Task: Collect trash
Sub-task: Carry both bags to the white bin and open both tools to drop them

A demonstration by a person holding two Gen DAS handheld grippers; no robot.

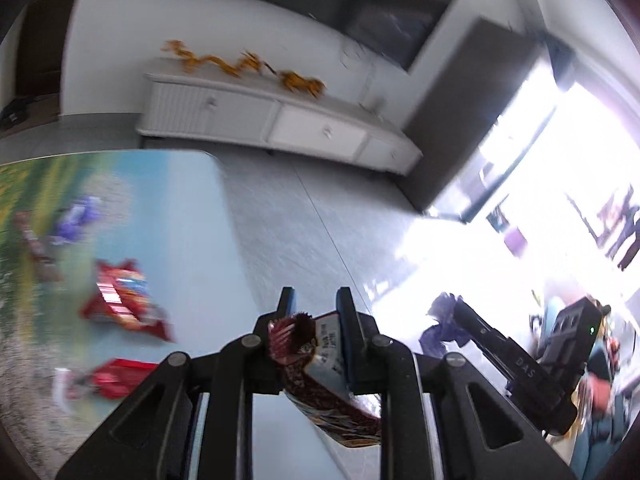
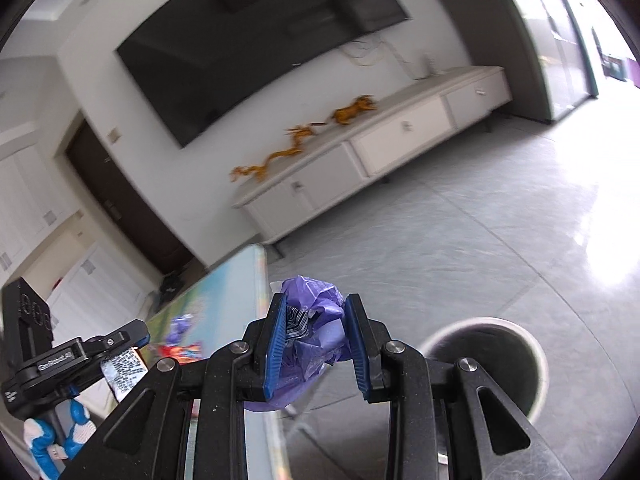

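- Left gripper [image 1: 315, 312]: jaws closed on 1 brown wrapper [image 1: 320, 364].
- Right gripper [image 2: 316, 336]: jaws clamp 1 purple wrapper [image 2: 310, 320], held near the bin [image 2: 538, 360].
- Table [image 1: 200, 216]: 2 red wrappers [image 1: 124, 300] remain, plus others too blurred to count.

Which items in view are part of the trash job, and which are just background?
Job:
left claw, shut on brown snack wrapper
right claw, shut on crumpled purple plastic wrapper
red snack packet on table
round dark bin

Background:
wall-mounted black TV
white cabinet
orange dragon ornament
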